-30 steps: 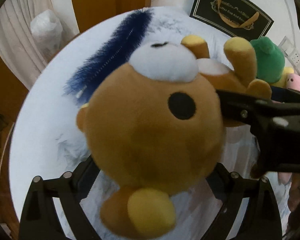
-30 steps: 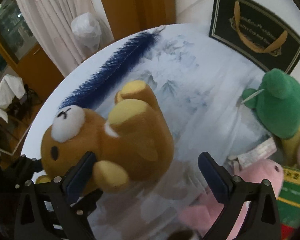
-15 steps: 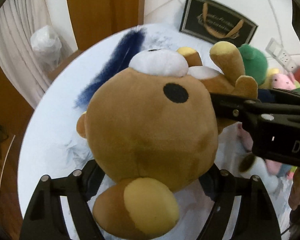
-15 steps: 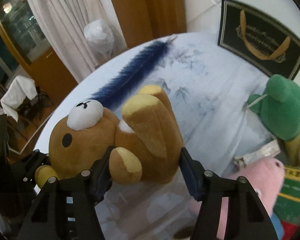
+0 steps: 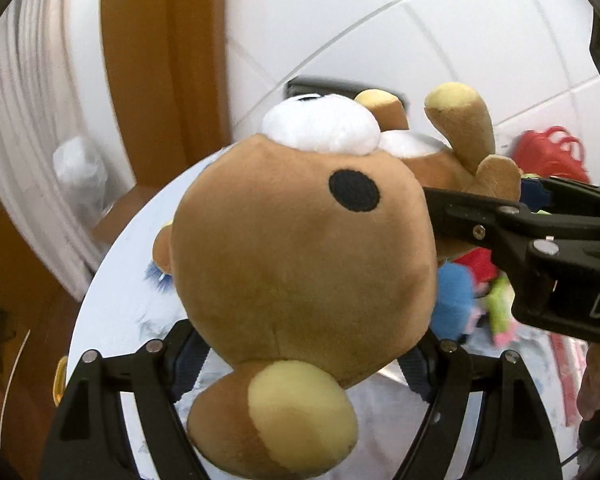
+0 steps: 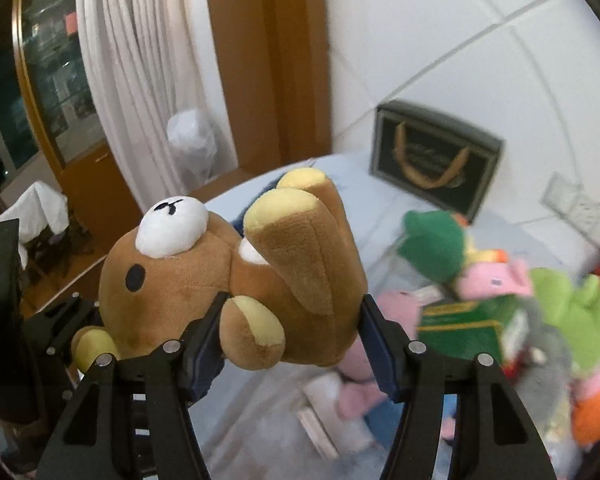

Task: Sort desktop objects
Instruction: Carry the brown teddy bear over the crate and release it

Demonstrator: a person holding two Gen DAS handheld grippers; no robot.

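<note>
The left gripper (image 5: 306, 356) is pinching the head of the brown plush bear (image 5: 300, 264), its two black fingers pressed against the head from either side, so that the round face with one black eye and the white muzzle fills most of the left wrist view. The right gripper (image 6: 292, 334) is clamped on the same bear (image 6: 236, 280) lower down, around the body beside the yellow-soled legs, which point upward. The bear hangs in the air between the two tools, above the pale round table (image 6: 380, 216), not touching it. In the left wrist view the right gripper (image 5: 540, 248) crosses the frame from the right, and white letters reading "DA" show on its black body; the rest of the word is cut off by the frame edge. The right wrist view alone shows the black gift bag (image 6: 436, 160) with gold handles standing at the table's far edge; its gold lettering is too blurred to read. That view also shows the heap of toys on the right: a green plush (image 6: 432, 248), a pink plush (image 6: 492, 280), a lime-green plush (image 6: 576, 320) and a dark green box (image 6: 460, 332) with yellow stripes whose print is unreadable. Behind the table stand a white curtain (image 6: 140, 60) and a wooden door frame (image 6: 268, 60).
</note>
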